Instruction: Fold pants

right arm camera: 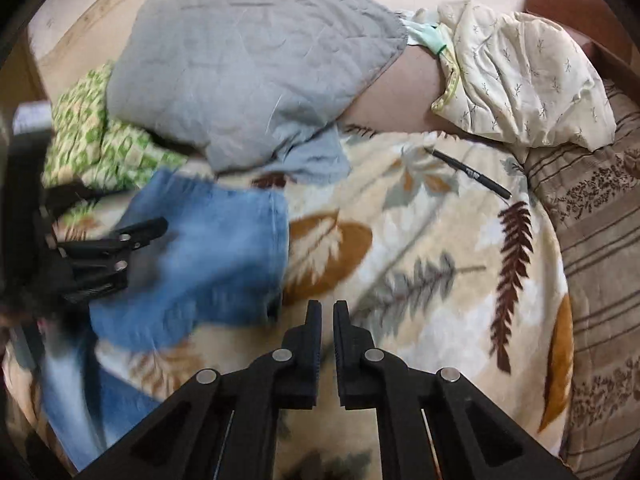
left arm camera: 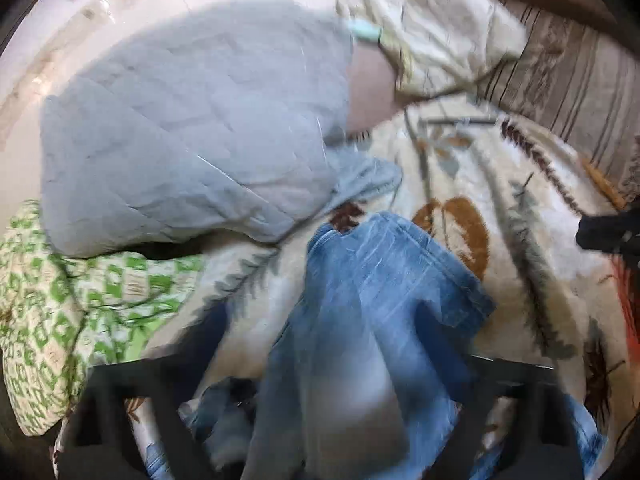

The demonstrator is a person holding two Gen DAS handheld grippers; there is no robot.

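we have two fisheye views, each looking forward and steeply down along its own gripper's fingers at the bed; the left wrist view sits close over the blue pants (left arm camera: 380, 320), its frame blurred; the right wrist view hangs a little further back, the pants (right arm camera: 200, 256) at nine o'clock; both share the leaf-print blanket (left arm camera: 520, 220) (right arm camera: 420, 260), the grey quilted pillow (left arm camera: 192, 128) (right arm camera: 248, 68) at eleven o'clock and the cream pillow (left arm camera: 448, 36) (right arm camera: 520, 76) at one.

Pants (right arm camera: 208, 256): faded blue denim. Blanket (right arm camera: 420, 280): cream, brown and grey leaf print. Quilt (right arm camera: 248, 72): plain grey. Cloth (left arm camera: 80, 304): green-and-white geometric. Pen (right arm camera: 468, 174): black.
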